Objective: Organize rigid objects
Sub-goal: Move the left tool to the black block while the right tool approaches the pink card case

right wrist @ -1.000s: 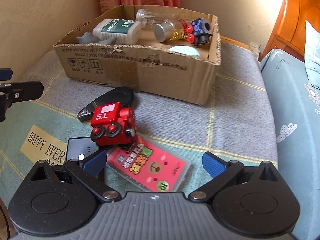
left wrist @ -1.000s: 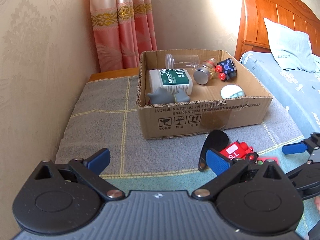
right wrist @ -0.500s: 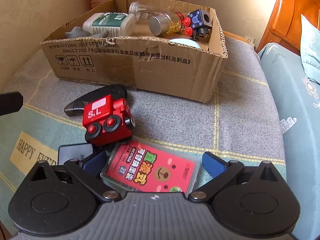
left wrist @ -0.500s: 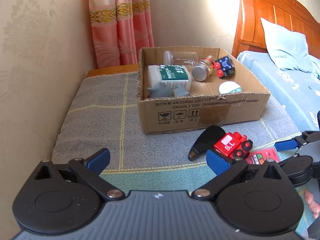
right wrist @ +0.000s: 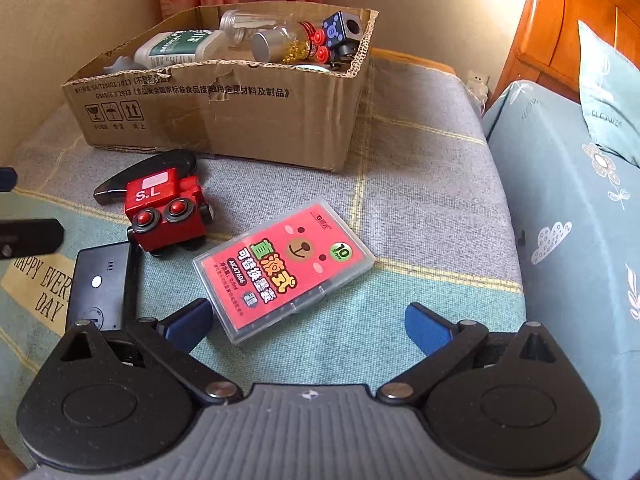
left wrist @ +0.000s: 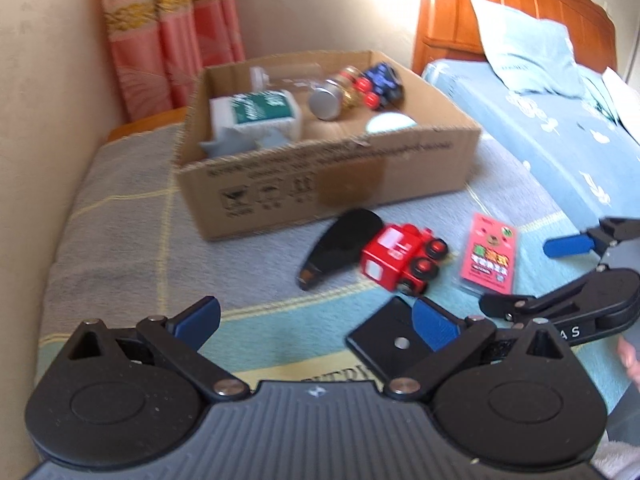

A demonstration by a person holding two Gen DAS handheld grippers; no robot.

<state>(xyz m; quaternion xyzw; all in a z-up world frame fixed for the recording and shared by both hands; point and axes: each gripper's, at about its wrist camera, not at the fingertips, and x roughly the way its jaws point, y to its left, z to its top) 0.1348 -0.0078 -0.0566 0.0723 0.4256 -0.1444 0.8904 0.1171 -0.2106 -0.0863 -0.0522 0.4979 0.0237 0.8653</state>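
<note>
Nearest to us, the right gripper (right wrist: 307, 320) hung wide open and held nothing; its left finger pad (right wrist: 188, 322) was just beside the near corner of the pink card case (right wrist: 284, 270), which lay flat on the blanket (right wrist: 420, 208). Our left gripper (left wrist: 316, 318) was wide open too and empty, with its right pad in front of the flat black device (left wrist: 384, 338). Between the two grippers the blanket had little free room. Just behind the device stood the red toy train (right wrist: 166, 212), touching the black shoehorn (right wrist: 160, 166) behind it. To the right of the case the blanket was bare up to its edge beside the bed (right wrist: 560, 220). Farther back, the cardboard box (right wrist: 224, 116) stood near the far edge, with a white bottle (right wrist: 180, 46), a jar with a silver lid (right wrist: 276, 46) and a blue cube toy (right wrist: 344, 32) inside. Behind it we saw the pink curtain (left wrist: 168, 28) and the wooden headboard (left wrist: 512, 4).
</note>
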